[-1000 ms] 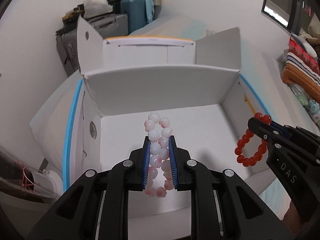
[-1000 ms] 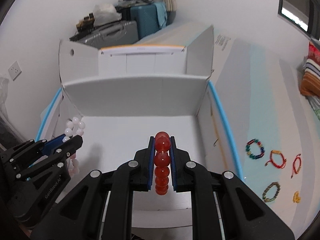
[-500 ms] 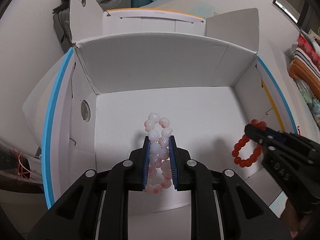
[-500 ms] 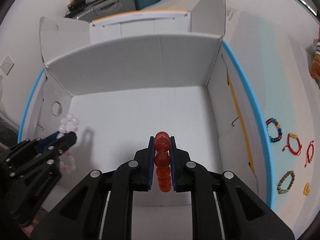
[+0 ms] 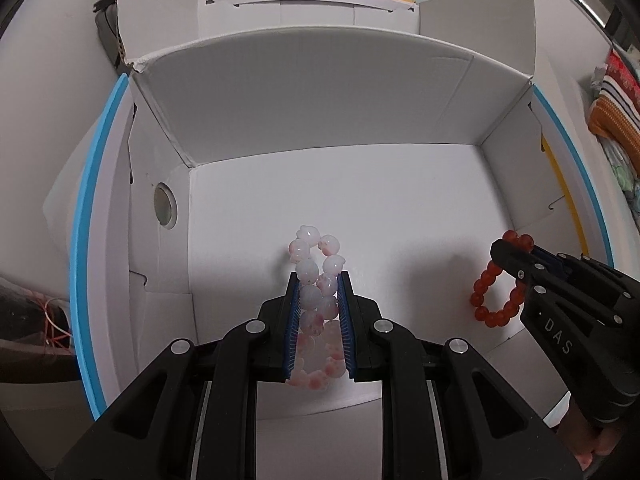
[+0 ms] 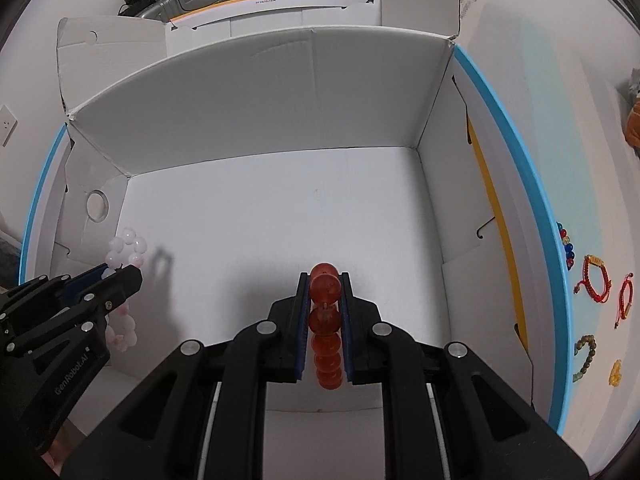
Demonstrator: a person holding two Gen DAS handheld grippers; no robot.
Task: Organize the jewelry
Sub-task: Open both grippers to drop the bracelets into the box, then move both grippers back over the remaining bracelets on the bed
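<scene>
Inside the open white cardboard box (image 5: 320, 92), both tools hang above its floor, each clenched on a bead bracelet. The left tool (image 5: 319, 280) grips a pale pink bracelet (image 5: 318, 308) squeezed flat between its blue pads, so the loop's long axis runs along the fingers, its far end poking past the tips toward the box's back wall and its near end hanging behind them. The right tool (image 6: 324, 280) grips a red bracelet (image 6: 325, 320) edge-on in its own view, a single line of beads running along the fingers; from the left view it hangs as a round loop below the tips near the box's right wall. Outside the box, by its right edge, several small bracelets (image 6: 596, 276) lie spread on the pale desk (image 6: 560, 120).
</scene>
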